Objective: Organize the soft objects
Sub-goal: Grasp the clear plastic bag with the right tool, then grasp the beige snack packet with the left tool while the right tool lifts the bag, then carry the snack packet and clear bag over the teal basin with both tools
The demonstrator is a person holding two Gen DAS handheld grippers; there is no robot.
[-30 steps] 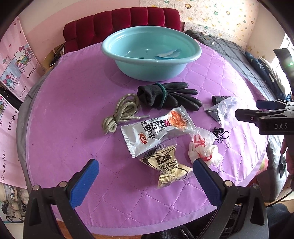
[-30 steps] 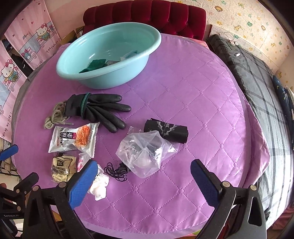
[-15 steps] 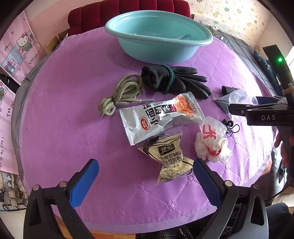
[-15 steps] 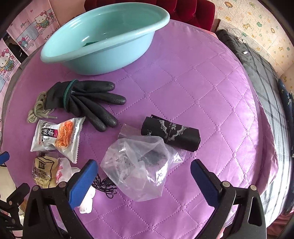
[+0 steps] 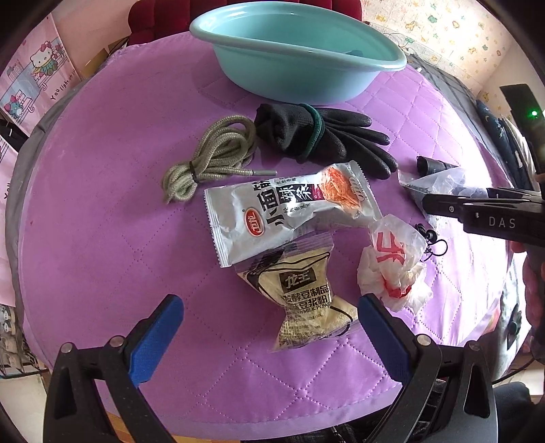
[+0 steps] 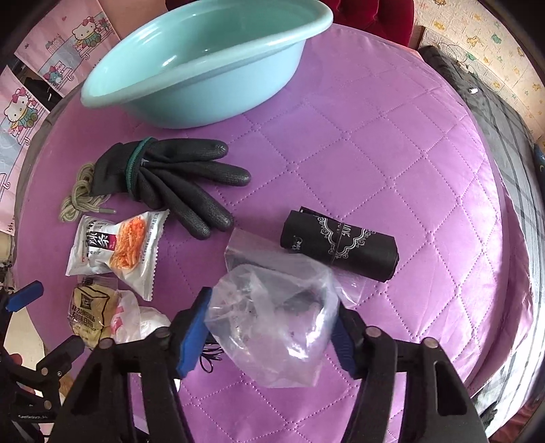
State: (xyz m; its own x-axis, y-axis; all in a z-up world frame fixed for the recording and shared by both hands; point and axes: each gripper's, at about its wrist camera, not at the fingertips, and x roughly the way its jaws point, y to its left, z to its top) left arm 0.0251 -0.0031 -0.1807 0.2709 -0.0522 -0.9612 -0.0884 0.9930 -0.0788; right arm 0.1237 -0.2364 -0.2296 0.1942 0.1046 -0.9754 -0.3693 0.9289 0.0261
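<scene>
My right claw [image 6: 270,332] has just been closing around the clear plastic bag [image 6: 272,320] at lower centre of its frame, blue pads at both sides of it. My left claw [image 5: 269,323] stands wide over the soy-milk powder packet [image 5: 303,293], low centre. The teal basin [image 5: 296,51] sits at the top

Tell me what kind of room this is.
Probably a home bedroom: a purple quilted cover spread over the work surface, a red tufted headboard or sofa back behind the basin, and cartoon wallpaper.
</scene>
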